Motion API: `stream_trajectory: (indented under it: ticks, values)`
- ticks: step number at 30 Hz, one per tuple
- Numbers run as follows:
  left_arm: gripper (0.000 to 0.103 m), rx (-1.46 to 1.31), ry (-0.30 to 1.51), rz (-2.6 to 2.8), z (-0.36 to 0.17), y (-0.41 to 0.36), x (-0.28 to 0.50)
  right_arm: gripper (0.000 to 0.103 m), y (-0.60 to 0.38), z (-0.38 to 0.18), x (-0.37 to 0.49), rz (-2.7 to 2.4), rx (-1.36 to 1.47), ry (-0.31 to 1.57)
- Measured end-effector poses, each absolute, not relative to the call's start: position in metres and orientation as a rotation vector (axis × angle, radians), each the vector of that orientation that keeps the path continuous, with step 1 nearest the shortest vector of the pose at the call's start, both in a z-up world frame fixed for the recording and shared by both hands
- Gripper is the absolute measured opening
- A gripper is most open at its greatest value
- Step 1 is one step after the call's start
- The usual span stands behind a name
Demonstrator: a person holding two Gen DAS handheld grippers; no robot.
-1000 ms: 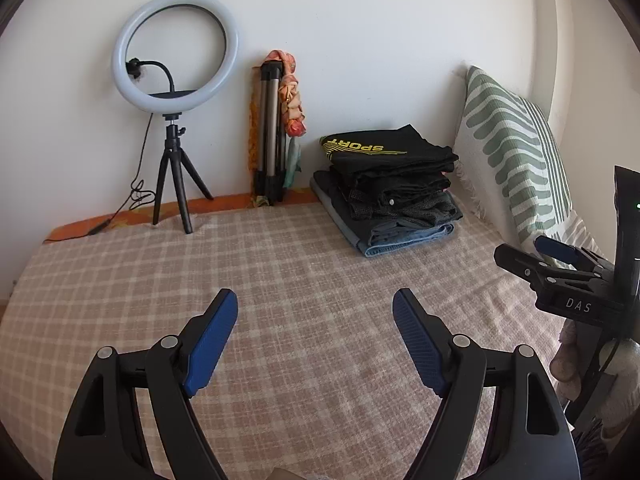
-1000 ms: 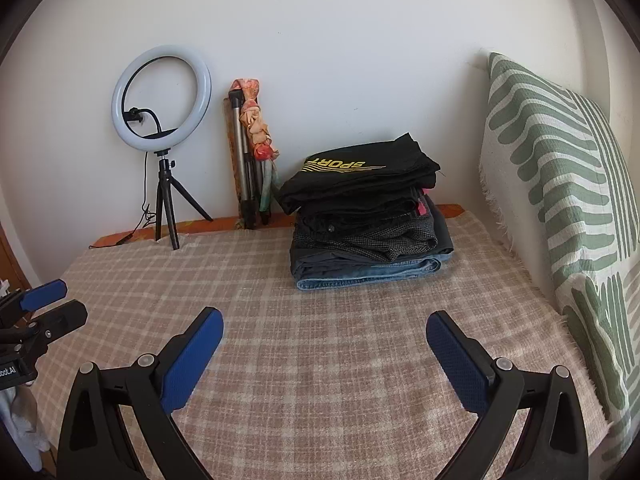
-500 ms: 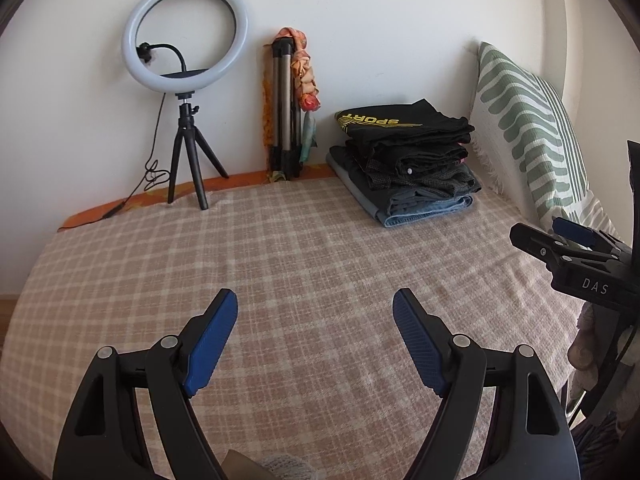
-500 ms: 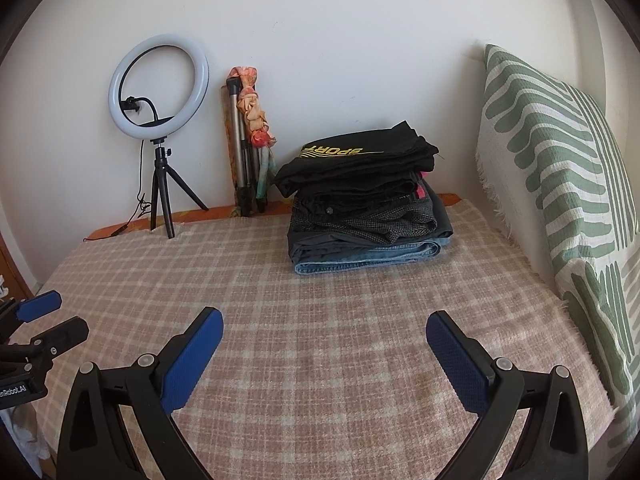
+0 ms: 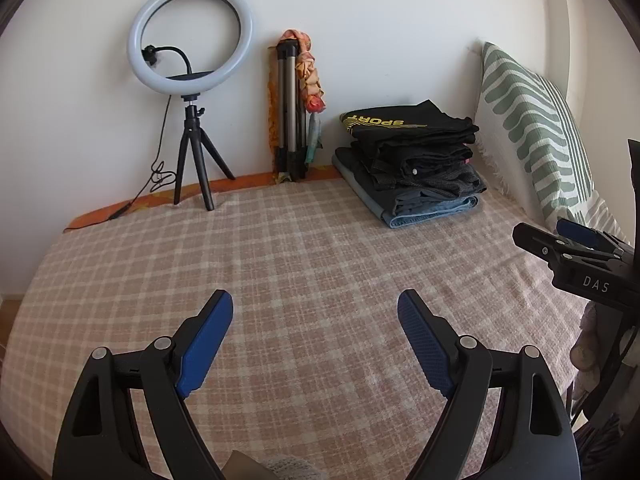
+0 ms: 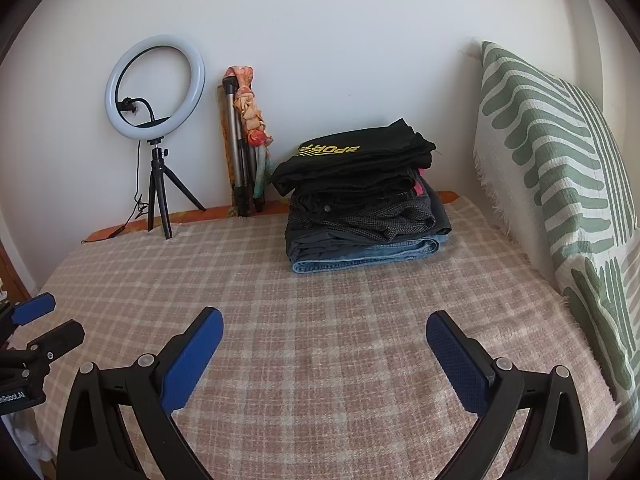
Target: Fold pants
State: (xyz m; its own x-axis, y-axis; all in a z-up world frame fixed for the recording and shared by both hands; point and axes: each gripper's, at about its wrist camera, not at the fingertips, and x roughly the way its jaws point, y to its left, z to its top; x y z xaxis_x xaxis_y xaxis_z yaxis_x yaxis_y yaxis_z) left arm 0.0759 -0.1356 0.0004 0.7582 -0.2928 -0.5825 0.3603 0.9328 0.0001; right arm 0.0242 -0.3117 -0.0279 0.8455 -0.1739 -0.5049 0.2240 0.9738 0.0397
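Resting near the far right corner of the bed, a stack of folded pants (image 6: 362, 204) sits close to the wall; we see a black pair printed with yellow "SPORT" lettering on top, darker pairs beneath, and blue denim at the bottom. The stack lies on a pink-and-cream checked bedspread (image 6: 320, 320) that covers the whole bed. Along the right edge, just beside the stack, a white pillow with green leaf stripes (image 6: 560, 184) stands propped upright. At the far edge, to the left of the stack, a folded metal tripod (image 5: 289, 112) leans against the white wall with an orange floral cloth (image 5: 310, 68) draped over it. Further left along that edge, a ring light (image 5: 191, 36) stands on a small black tripod, its cable trailing toward the far left corner.

Nearer to us, the left gripper (image 5: 316, 312) hovers over the near middle of the bedspread, its blue-padded jaws having just spread a little wider, with nothing between them. The right gripper (image 6: 324, 330) hovers beside it, toward the right edge, its jaws also held wide apart and empty. Neither gripper touches the pants.
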Motion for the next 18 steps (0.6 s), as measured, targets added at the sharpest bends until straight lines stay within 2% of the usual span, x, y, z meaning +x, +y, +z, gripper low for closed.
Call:
stream_trajectory:
  ticks: [18]
  values:
    - [0.085, 0.121, 0.607, -0.358, 0.0017, -0.1342, 0.0729, 0.103, -0.3084, -0.0267, 0.0233, -0.214, 0.087, 0.513]
